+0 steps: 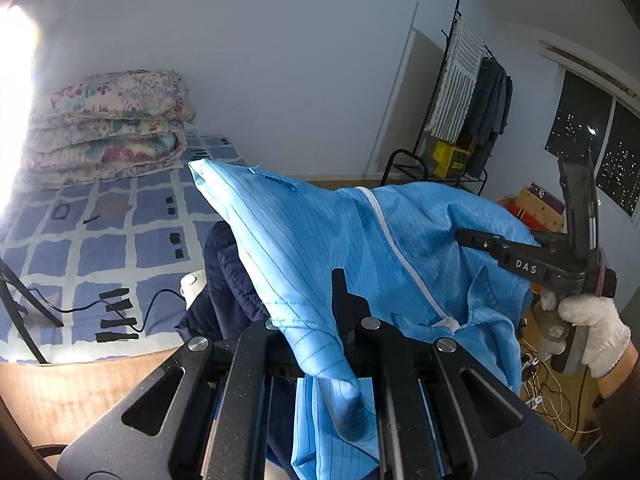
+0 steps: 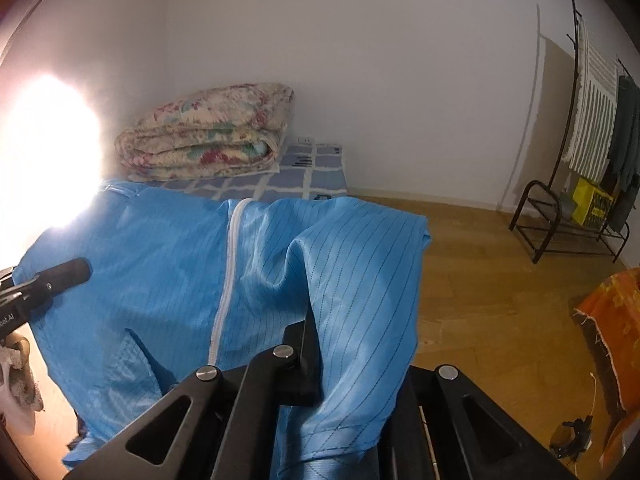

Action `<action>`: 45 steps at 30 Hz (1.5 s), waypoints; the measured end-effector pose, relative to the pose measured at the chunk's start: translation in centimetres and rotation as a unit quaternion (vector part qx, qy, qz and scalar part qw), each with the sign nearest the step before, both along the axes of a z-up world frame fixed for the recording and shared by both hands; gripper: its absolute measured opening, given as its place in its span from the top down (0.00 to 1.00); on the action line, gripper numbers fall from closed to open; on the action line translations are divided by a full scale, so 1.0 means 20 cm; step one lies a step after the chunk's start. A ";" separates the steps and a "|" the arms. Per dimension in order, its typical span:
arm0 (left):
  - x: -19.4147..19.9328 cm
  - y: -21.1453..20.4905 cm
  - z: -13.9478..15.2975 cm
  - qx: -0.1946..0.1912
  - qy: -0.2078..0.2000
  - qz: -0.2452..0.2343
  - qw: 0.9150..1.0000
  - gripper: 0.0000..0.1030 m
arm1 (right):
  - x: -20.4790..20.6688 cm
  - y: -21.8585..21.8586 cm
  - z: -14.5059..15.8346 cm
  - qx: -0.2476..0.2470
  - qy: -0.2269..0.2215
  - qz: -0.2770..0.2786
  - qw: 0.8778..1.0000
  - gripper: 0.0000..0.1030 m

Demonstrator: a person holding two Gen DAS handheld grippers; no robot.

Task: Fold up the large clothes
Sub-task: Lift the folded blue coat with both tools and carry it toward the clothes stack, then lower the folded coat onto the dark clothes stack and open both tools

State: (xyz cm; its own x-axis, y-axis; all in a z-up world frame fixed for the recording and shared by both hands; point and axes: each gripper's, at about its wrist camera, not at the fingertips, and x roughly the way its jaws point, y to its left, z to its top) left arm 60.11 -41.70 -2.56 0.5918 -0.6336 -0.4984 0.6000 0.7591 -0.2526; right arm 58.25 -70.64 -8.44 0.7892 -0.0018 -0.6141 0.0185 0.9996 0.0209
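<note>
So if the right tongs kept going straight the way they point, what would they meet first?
The right tongs are shut on the blue garment, which drapes directly ahead of them, so more of that fabric comes first. Beyond it probably the bed or wooden floor; depth is unclear.

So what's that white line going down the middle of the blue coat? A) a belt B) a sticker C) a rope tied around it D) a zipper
D: the blue coat hangs spread between the two grippers, and a narrow white zipper runs straight down its front, sewn into the cloth and closed, with blue fabric meeting it on both sides.
</note>
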 end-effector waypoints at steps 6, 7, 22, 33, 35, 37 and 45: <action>0.01 -0.03 -0.04 0.014 -0.003 0.007 1.000 0.95 | 0.06 -0.08 -0.07 0.009 0.007 -0.008 1.000 0.96; 0.02 -0.03 -0.04 0.014 -0.001 0.008 1.000 0.95 | 0.06 -0.09 -0.08 0.009 0.008 -0.009 1.000 0.96; 0.05 0.02 -0.11 0.037 0.016 0.042 0.998 0.62 | 0.13 -0.12 -0.19 -0.060 0.055 -0.076 0.994 0.40; -0.03 0.17 -0.02 0.025 -0.003 0.056 0.998 0.43 | -0.01 -0.20 -0.10 -0.051 0.038 -0.126 0.990 0.26; -0.08 0.19 0.01 0.023 -0.009 0.053 0.998 0.43 | -0.04 -0.18 -0.08 -0.049 0.033 -0.128 0.990 0.26; -0.14 0.22 0.03 0.022 -0.014 0.052 0.998 0.43 | -0.08 -0.16 -0.06 -0.051 0.029 -0.129 0.990 0.26; -0.44 0.33 0.18 0.020 -0.039 0.036 0.998 0.43 | -0.33 0.02 0.09 -0.051 0.000 -0.118 0.992 0.25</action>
